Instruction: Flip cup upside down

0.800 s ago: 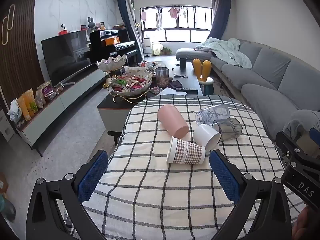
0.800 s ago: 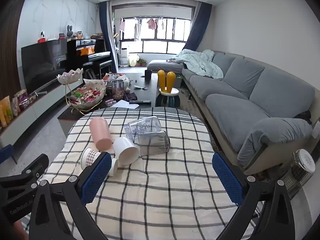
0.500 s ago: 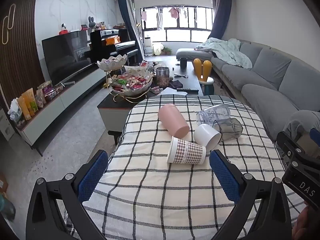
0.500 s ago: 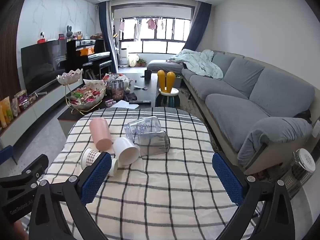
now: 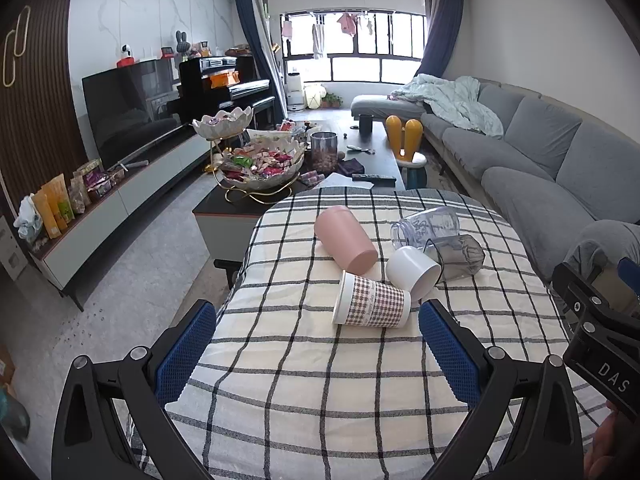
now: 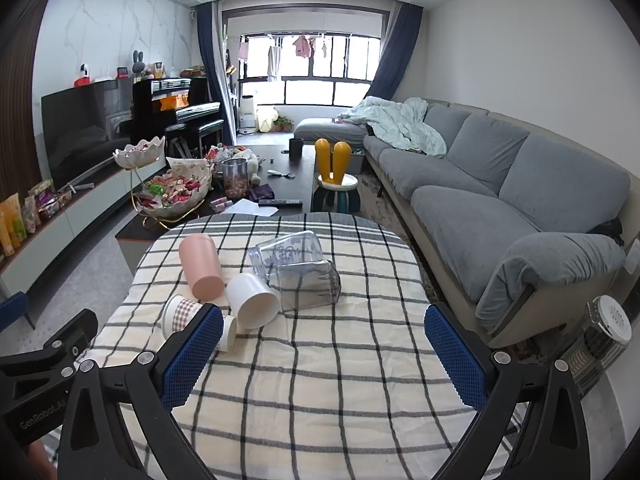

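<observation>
Round table [image 5: 320, 400] in a checked black-and-white cloth is filling the lower frame. Left hand-held gripper [image 5: 318, 344] and right hand-held gripper [image 6: 324, 350] are both hovering low, blue pads wide apart, gripping nothing. Five cups are lying sideways mid-frame: pink plastic cup [image 5: 346, 239], clear glass jar [image 5: 426, 226], grey faceted tumbler [image 5: 456, 257], houndstooth paper cup [image 5: 372, 299], white ceramic cup [image 5: 413, 272].

pink cup [image 5: 345, 239], white cup [image 5: 412, 272], brown houndstooth cup [image 5: 372, 300], black-checked cream tablecloth [image 5: 320, 380], grey sofa [image 6: 500, 208]
</observation>
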Demonstrator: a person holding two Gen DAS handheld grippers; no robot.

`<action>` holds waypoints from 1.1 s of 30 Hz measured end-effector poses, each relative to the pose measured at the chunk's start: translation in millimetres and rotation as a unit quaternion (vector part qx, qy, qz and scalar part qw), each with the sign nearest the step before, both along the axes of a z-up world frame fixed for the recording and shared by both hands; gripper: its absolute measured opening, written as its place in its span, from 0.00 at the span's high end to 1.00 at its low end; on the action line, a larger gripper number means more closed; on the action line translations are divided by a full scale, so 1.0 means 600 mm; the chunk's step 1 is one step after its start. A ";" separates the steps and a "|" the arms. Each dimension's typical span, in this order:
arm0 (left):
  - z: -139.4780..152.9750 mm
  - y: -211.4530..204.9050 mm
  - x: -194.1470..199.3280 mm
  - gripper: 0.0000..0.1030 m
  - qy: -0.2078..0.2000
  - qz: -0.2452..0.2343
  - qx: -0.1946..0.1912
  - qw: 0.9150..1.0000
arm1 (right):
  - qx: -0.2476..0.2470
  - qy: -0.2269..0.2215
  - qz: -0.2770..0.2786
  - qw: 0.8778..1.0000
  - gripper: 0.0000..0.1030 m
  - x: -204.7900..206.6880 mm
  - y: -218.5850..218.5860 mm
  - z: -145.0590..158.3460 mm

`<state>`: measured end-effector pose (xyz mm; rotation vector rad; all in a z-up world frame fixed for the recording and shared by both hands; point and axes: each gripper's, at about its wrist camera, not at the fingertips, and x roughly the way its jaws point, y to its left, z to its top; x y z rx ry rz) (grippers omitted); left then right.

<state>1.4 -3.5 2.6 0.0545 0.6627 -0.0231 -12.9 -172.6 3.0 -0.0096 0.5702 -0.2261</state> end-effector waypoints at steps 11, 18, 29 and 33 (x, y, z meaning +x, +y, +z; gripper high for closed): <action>-0.016 0.007 0.002 0.00 0.006 -0.001 -0.004 1.000 | 0.000 0.001 0.000 1.000 0.02 0.000 0.000 0.001; -0.017 0.006 0.002 0.00 0.007 -0.001 -0.004 1.000 | 0.001 0.002 0.000 1.000 0.02 0.001 0.001 -0.003; -0.019 0.007 0.001 0.00 0.014 -0.003 -0.006 1.000 | 0.001 0.002 0.000 1.000 0.02 0.002 0.000 -0.007; -0.018 0.007 0.002 0.00 0.015 -0.003 -0.005 1.000 | 0.002 0.004 -0.001 1.000 0.02 0.002 -0.001 -0.006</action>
